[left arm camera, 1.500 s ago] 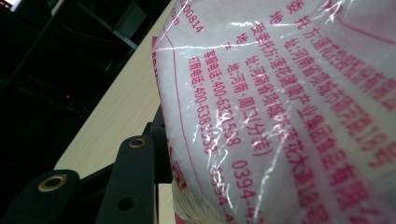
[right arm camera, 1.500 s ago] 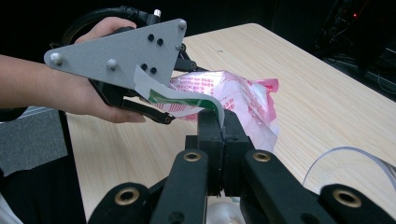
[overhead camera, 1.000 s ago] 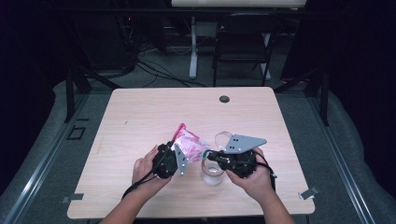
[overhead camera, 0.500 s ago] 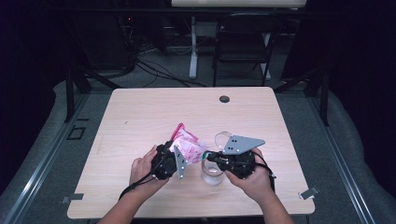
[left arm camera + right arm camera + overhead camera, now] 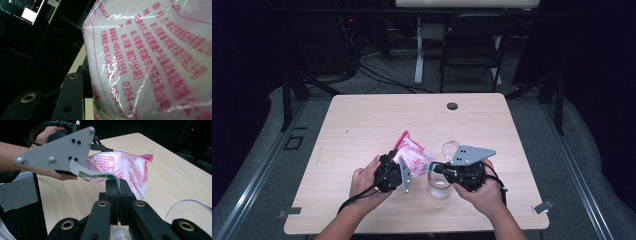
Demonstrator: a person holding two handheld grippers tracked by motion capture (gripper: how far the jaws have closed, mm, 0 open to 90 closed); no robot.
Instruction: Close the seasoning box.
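Clear plastic printed in pink and red made up the bag (image 5: 413, 156), a filled pouch with white contents and rows of printed characters and digits, held above the pale wooden worktop (image 5: 362, 125) near its front middle. The left hand-held gripper (image 5: 398, 170) gripped the bag from the left side in the high view; in the left gripper view the bag's face (image 5: 155, 60) pressed close against the camera, one black jaw rose at the lower left beside it, and the jaws appeared pinched on the pouch, though the contact itself lay out of sight. The right hand-held gripper (image 5: 117, 185) had its two black jaws pressed together on a thin strip of the bag's edge, white with a green band, at the corner nearest it. The grey three-cornered plate (image 5: 57, 148) of the left hand-held gripper stood just beside that corner in the right gripper view, with a hand behind it. A clear glass cup (image 5: 439, 184) sat on the worktop directly below the right hand-held gripper, between the two hands. A small dark round grommet (image 5: 452, 106) lay at the far edge of the worktop, well apart from the bag. A dark chair (image 5: 472, 45) stood on the floor beyond the worktop.
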